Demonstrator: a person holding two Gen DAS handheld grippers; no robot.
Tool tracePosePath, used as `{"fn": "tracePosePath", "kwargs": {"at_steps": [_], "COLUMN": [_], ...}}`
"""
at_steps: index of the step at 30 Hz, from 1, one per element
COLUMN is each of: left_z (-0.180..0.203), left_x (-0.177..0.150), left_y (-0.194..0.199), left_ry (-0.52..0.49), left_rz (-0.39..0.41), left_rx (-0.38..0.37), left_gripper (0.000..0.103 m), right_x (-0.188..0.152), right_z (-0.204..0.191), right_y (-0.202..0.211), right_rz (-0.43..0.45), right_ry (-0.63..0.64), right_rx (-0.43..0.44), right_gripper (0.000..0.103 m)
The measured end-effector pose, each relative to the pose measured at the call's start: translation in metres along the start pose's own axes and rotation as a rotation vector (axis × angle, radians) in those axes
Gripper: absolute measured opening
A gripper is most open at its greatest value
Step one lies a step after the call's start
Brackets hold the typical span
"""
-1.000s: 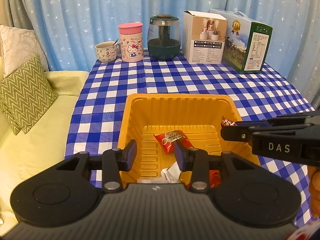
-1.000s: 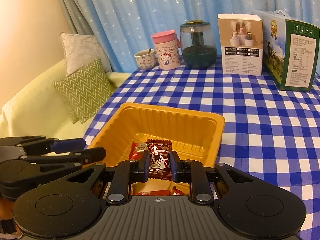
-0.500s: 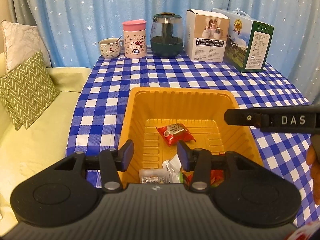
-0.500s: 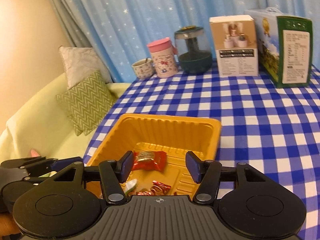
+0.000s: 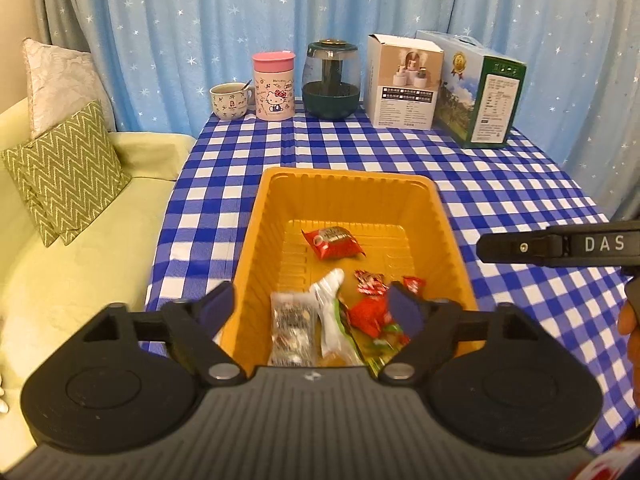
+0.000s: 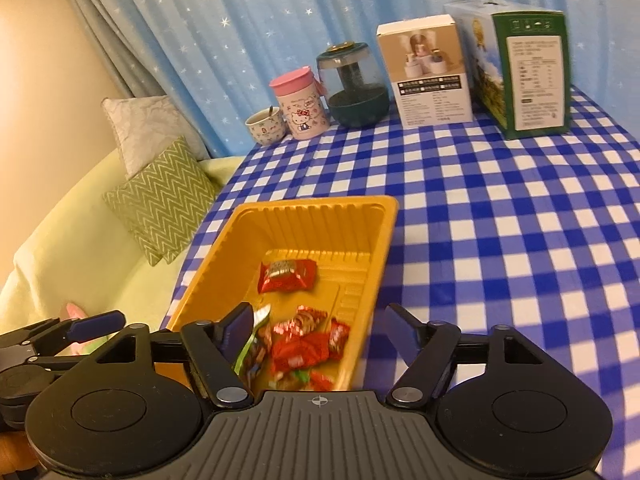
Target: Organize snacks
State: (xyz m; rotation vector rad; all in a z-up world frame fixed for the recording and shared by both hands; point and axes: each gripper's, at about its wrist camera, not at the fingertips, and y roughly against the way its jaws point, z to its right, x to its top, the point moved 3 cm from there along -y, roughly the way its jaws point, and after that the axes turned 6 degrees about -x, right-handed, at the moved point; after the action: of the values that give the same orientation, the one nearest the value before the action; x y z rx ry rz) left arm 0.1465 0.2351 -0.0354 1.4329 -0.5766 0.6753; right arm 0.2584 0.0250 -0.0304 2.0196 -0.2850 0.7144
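A yellow plastic tray [image 5: 352,188] [image 6: 304,216] sits on the blue checked tablecloth and holds several wrapped snacks. A red packet [image 5: 334,243] [image 6: 287,276] lies alone in its middle. A silver packet [image 5: 291,326], a white-green packet [image 5: 332,312] and small red packets [image 5: 370,312] [image 6: 304,344] lie at its near end. My left gripper [image 5: 312,308] is open and empty above the tray's near end. My right gripper [image 6: 320,330] is open and empty above the tray's near right corner; it shows from the side in the left wrist view [image 5: 560,244].
At the back of the table stand a patterned cup [image 5: 230,100], a pink Hello Kitty canister [image 5: 274,86], a dark green glass jar [image 5: 331,80], a white box [image 5: 404,82] and a green-blue carton [image 5: 480,88]. A sofa with a green zigzag cushion [image 5: 64,172] lies left.
My right gripper opened and let go of the red packet, which now lies in the tray. Both grippers have pulled back and up, and the left jaws stand wider.
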Motion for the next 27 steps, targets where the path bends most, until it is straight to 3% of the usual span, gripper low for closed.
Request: {"fn": "tracePosePath", "kwargs": {"at_steps": [5, 13, 27], "left_z": [0.012, 0.027, 0.055], "left_x": [-0.011, -0.027, -0.064], "left_y": [0.031, 0.076, 0.141], "left_ry": [0.018, 0.056, 0.123], "left_rz": [0.026, 0.07, 0.082], "left_rx": [-0.007, 0.006, 0.029], "left_gripper": [0.103, 0.103, 0.103], "right_x": [-0.015, -0.039, -0.079], "right_z": [0.0, -0.006, -0.007], "right_y": [0.033, 0.082, 0.16], "right_rz": [-0.01, 0.019, 0.066], "right_ry": [0.017, 0.101, 0.096], "right_rx": [-0.017, -0.101, -0.144], "right_gripper": [0.078, 0.091, 0.093]}}
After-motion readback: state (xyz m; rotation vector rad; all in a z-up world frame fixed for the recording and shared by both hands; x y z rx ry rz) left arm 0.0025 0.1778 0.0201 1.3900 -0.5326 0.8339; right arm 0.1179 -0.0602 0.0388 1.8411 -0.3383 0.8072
